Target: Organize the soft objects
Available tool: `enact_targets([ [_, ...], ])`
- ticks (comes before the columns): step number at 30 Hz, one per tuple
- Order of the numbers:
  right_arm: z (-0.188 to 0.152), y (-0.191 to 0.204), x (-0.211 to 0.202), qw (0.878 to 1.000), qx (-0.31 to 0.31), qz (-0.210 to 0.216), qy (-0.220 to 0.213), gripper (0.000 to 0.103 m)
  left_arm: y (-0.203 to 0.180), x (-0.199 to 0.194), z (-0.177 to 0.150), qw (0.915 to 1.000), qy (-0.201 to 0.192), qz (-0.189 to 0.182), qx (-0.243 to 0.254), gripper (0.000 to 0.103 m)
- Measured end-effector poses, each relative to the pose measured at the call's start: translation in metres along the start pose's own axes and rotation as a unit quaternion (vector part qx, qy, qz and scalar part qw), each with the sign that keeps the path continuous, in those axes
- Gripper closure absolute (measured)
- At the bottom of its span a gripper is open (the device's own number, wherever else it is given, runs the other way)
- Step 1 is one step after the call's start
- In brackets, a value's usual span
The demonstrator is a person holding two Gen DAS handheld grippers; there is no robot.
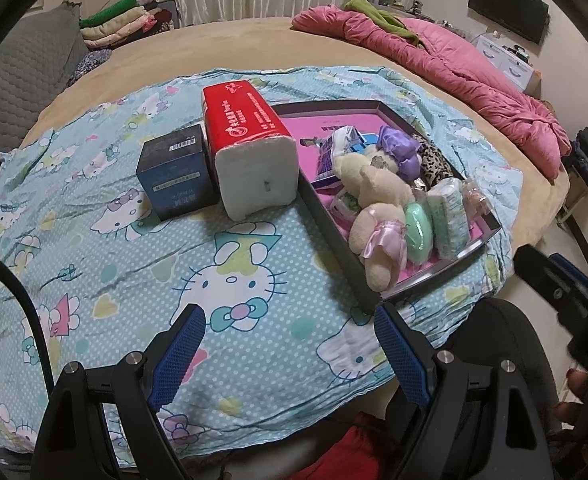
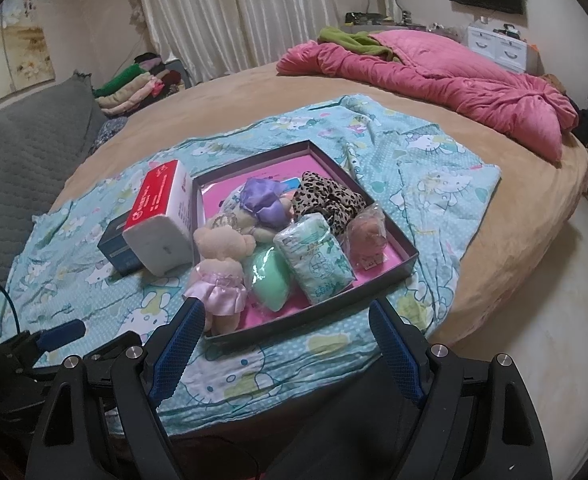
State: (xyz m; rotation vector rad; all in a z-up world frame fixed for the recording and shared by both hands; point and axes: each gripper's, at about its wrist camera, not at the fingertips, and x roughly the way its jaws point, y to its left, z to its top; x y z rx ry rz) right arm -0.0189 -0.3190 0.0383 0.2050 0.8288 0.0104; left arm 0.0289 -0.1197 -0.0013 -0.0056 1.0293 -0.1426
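A dark shallow tray [image 1: 333, 216] [image 2: 305, 320] with a pink floor sits on a Hello Kitty cloth [image 1: 134, 280]. It holds a cream plush bear in a pink dress [image 1: 377, 236] [image 2: 220, 268], a mint green soft pouch [image 1: 419, 232] [image 2: 270, 280], a green-white tissue pack [image 1: 447, 220] [image 2: 313, 256], a leopard-print fabric [image 2: 329, 204], a purple item [image 2: 264, 200] and a wrapped pink item [image 2: 367, 232]. My left gripper [image 1: 286, 309] hovers open over bare cloth, left of the tray's near corner. My right gripper [image 2: 284, 303] stands open just before the tray's front wall, holding nothing.
A red-topped tissue block [image 1: 246, 136] [image 2: 162, 216] and a dark blue box [image 1: 178, 172] [image 2: 114, 248] stand left of the tray. A pink quilt [image 2: 433, 76] lies at the bed's far right. Folded clothes [image 2: 134, 88] and a grey cushion [image 1: 22, 80] are far left.
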Motion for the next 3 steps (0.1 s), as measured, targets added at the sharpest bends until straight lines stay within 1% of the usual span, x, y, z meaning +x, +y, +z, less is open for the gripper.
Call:
enact_targets([
  [3, 0.0055, -0.0094, 0.0003, 1.0, 0.021, 0.005, -0.004, 0.018, 0.0081, 0.004, -0.0018, 0.9999, 0.0, -0.006, -0.014, 0.017],
])
